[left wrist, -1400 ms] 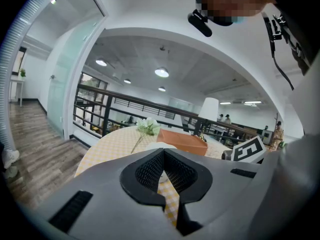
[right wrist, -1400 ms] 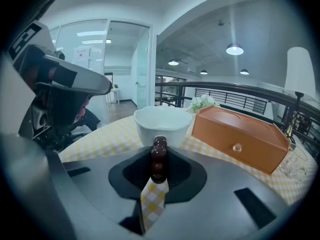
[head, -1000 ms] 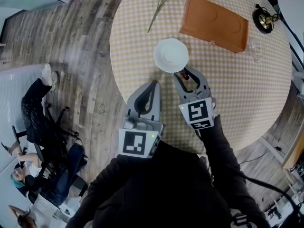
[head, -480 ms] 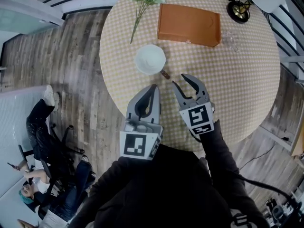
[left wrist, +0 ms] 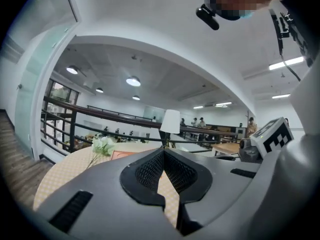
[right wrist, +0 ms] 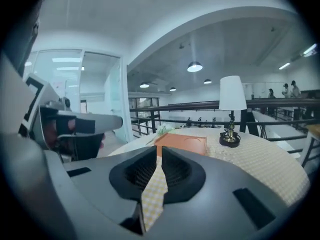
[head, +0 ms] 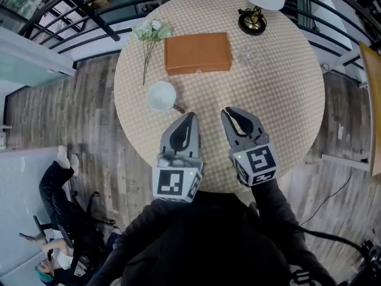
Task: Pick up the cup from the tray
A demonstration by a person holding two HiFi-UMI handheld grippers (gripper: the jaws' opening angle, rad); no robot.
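— Cup [head: 161, 95]?
— Off the tray [head: 197, 53], just beside its near left corner.
— The 2 grippers?
— Left gripper [head: 190, 118]: jaws together, empty. Right gripper [head: 237, 115]: jaws have just been closing, almost together, empty.

- Round surface [head: 286, 100] in a yellow checked cloth is carrying everything
- orange tray [head: 197, 53] is lying flat toward the far side
- white cup [head: 161, 95] is sitting on the cloth, just off the tray's near-left corner
- flower sprig [head: 149, 34] is lying left of the tray
- lamp [head: 253, 21] is standing at the far edge
- clear glass [head: 247, 55] is sitting just right of the tray
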